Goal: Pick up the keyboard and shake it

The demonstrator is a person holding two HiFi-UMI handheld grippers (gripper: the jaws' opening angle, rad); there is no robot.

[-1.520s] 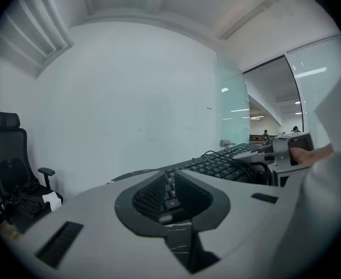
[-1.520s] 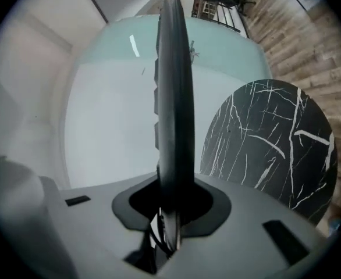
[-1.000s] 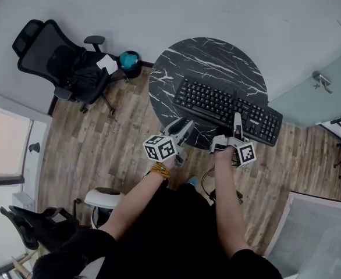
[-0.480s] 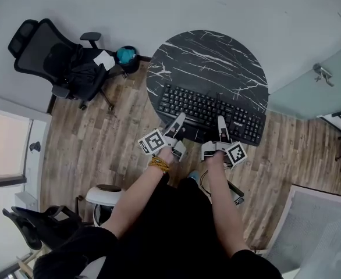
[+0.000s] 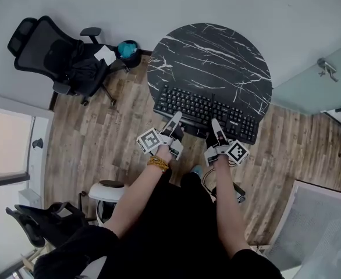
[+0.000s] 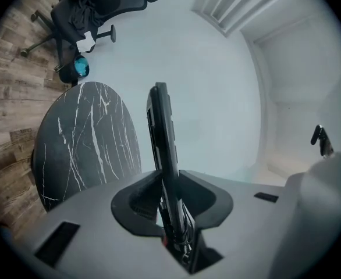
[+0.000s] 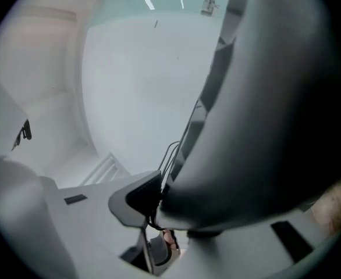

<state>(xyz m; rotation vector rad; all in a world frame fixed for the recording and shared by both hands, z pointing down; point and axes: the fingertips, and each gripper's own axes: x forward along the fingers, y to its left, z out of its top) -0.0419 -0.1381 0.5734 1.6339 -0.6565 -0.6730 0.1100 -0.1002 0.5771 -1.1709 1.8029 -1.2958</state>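
1. Black full-size computer keyboard [image 5: 205, 113], plastic. Held by its near long edge over the near rim of item 2, part overhanging the floor. In left gripper view it shows edge-on, far end clear of the tabletop.
2. Round black marble-look table [image 5: 211, 51], white veins. Bare apart from the keyboard above it.
3. Left gripper [image 5: 176, 120], grey w/ marker cube. Jaws narrow and just been closing; both pads clamp the keyboard's edge, towards its left end.
4. Right gripper [image 5: 215, 124], same make. Jaws at mid width and just been opening; keyboard betw. them, one pad against its edge, other jaw hidden behind the keyboard's dark body, which fills most of right gripper view. Sits right of centre on the near edge.
5. Black mesh office chair [image 5: 48, 50], upper left, dark cloth and white paper on seat.
6. Teal round object [image 5: 127, 49], on floor betw. chair and table; kind unclear.
7. Grey-brown wood-plank floor [image 5: 100, 138].
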